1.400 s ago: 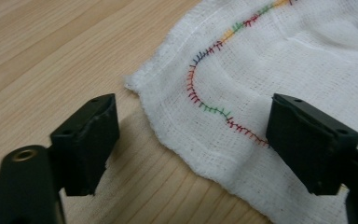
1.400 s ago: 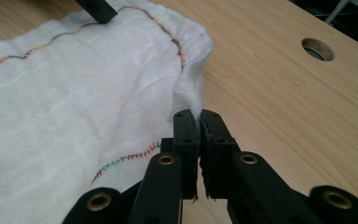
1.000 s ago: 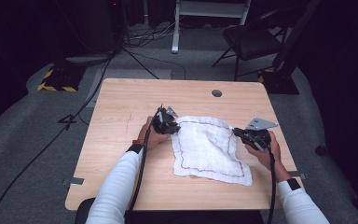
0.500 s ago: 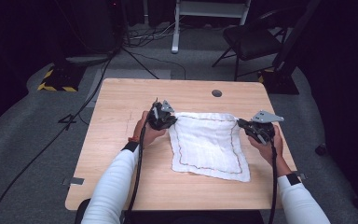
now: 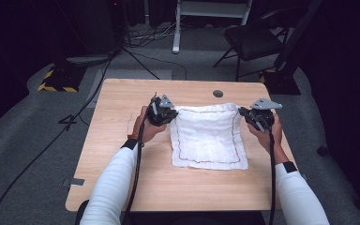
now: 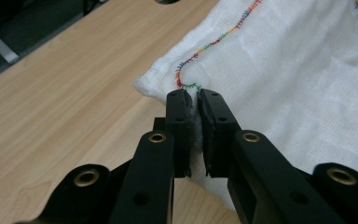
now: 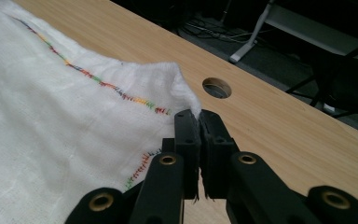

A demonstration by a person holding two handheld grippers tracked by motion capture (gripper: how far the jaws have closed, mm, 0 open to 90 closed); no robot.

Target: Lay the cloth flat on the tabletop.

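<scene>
**Thin corner grips, cloth half lifted**

Left hand-held gripper (image 6: 194, 100) clamped tight on the far left corner of the white cloth (image 5: 209, 136), pinching just a sliver of hem beside the coloured stitching (image 6: 223, 35). Right hand-held gripper (image 7: 196, 120) likewise closed on the far right corner. Far edge raised between the two, near edge lying on the desk (image 5: 122, 93). Likely risks: a corner slipping free if pulled apart too hard, given so little fabric between the pads; uneven lifting dragging the cloth askew; near edge bunching against the wood.
</scene>
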